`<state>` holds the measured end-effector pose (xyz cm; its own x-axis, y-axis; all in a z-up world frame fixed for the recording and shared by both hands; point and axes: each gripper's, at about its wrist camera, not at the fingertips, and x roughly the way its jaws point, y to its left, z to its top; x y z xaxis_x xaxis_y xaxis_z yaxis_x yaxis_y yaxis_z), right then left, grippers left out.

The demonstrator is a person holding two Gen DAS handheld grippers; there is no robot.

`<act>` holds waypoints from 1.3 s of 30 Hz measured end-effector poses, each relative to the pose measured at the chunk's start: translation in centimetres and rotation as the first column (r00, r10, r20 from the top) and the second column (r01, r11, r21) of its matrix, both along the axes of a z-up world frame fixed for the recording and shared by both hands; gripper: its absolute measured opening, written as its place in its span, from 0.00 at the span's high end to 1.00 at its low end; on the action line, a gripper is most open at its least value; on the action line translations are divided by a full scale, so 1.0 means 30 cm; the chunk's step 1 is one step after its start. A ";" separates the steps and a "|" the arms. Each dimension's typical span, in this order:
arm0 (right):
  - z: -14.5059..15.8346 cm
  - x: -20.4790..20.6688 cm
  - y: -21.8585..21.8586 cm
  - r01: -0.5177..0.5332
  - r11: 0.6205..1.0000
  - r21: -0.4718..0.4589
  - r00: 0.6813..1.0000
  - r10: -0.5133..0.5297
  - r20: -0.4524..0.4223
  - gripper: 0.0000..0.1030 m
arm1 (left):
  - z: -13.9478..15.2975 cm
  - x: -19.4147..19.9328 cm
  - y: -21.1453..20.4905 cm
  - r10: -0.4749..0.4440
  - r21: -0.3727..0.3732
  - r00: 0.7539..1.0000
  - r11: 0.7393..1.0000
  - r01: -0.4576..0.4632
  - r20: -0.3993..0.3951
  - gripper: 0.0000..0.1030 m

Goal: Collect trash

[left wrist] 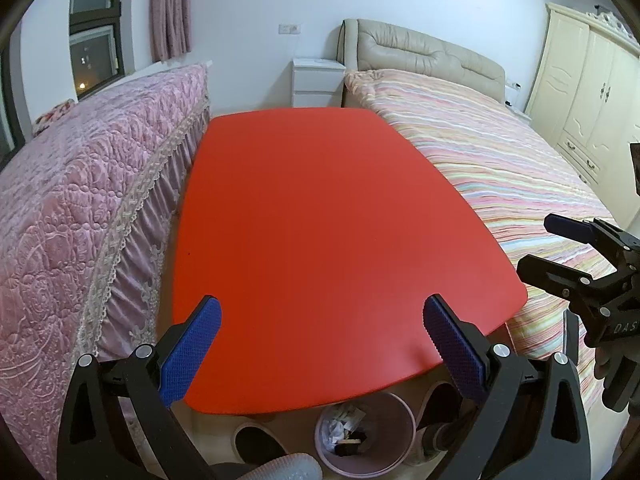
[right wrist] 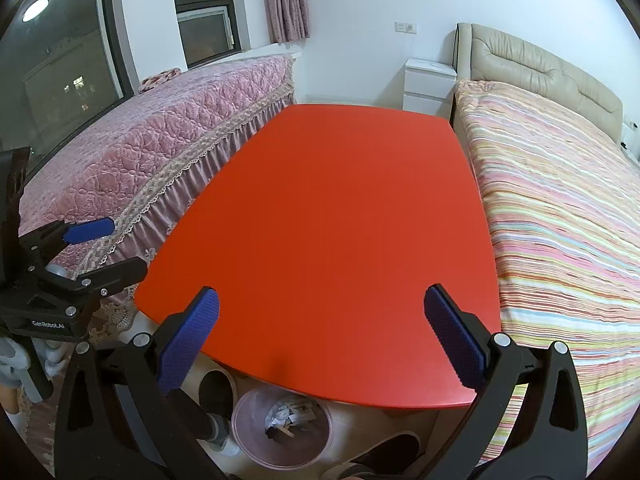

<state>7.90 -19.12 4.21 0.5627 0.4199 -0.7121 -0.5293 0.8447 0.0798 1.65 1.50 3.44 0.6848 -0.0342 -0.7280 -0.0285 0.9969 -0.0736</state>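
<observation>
Red table, striped bed, pink bin

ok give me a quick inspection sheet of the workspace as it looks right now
Surface: red table, top bare.
Job's things: pink bin on the floor under the table's near edge, paper scraps and a dark item inside.
Clutter: nothing seen on the table; slippers on the floor by the bin.
Grippers: left gripper open and empty; right gripper open and empty.
Cables: nothing seen.
Surroundings: pink quilted cover left, striped bed right, white nightstand, wardrobe.
</observation>
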 end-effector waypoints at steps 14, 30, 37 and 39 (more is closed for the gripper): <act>-0.004 0.009 -0.010 0.005 1.000 0.000 1.000 -0.005 -0.003 0.03 | -0.001 0.006 -0.010 -0.007 0.002 1.000 1.000 0.007 -0.003 0.06; -0.007 0.015 -0.023 0.007 1.000 -0.001 1.000 -0.007 -0.007 0.03 | -0.008 0.008 0.003 0.003 -0.016 1.000 1.000 -0.003 -0.005 0.06; -0.016 0.023 -0.031 0.015 1.000 -0.002 1.000 -0.015 -0.011 0.03 | -0.001 0.002 -0.003 0.014 -0.017 1.000 1.000 -0.014 0.020 0.06; -0.017 0.024 -0.032 0.016 1.000 -0.001 1.000 -0.016 -0.012 0.03 | 0.003 0.002 -0.006 0.017 -0.016 1.000 1.000 -0.016 0.025 0.06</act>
